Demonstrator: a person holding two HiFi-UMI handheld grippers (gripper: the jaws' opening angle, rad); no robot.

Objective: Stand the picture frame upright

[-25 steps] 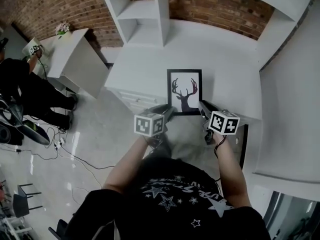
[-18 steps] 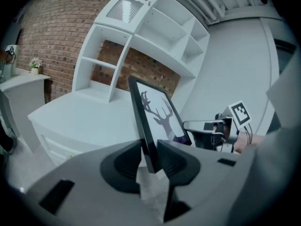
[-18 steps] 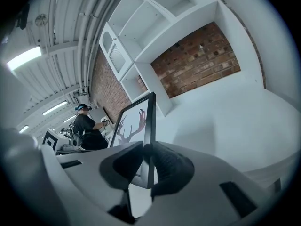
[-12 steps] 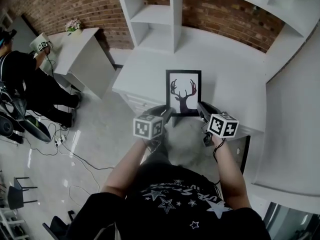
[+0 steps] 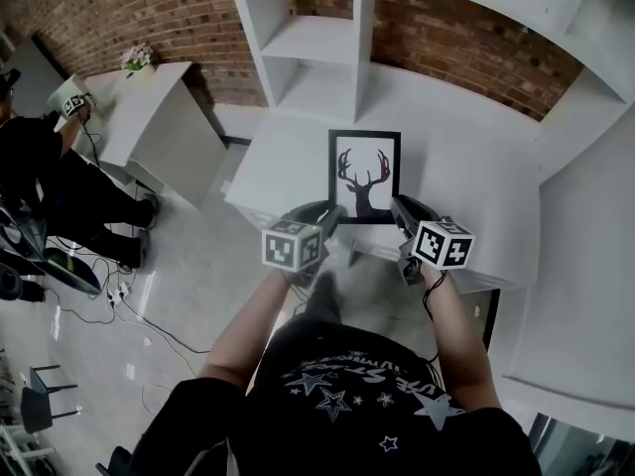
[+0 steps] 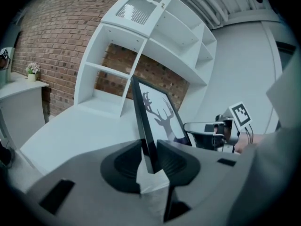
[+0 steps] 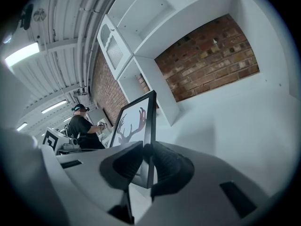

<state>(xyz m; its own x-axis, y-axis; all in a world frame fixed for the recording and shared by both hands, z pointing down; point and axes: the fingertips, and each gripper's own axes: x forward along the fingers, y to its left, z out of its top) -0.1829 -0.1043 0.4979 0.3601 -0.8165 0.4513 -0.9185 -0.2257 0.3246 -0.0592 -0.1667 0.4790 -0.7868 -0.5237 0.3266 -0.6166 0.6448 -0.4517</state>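
My left gripper (image 6: 149, 155) is clamped on the left edge of the picture frame (image 6: 160, 114), close to its lower corner. The frame rises from between the jaws. My right gripper (image 7: 146, 166) is clamped in the same way on the frame's right edge. The frame is black, with a deer-head silhouette on white. It spans the gap between the two grippers, with its face toward me. Beneath and beyond both grippers lies a white desk (image 5: 466, 181); I cannot tell whether the frame's bottom edge touches it. Beyond the frame stands a white shelf unit (image 5: 308, 43) against a brick wall (image 5: 129, 8). Far to the left of my left gripper, a person (image 5: 40, 162) stands by a white side table (image 5: 164, 107).
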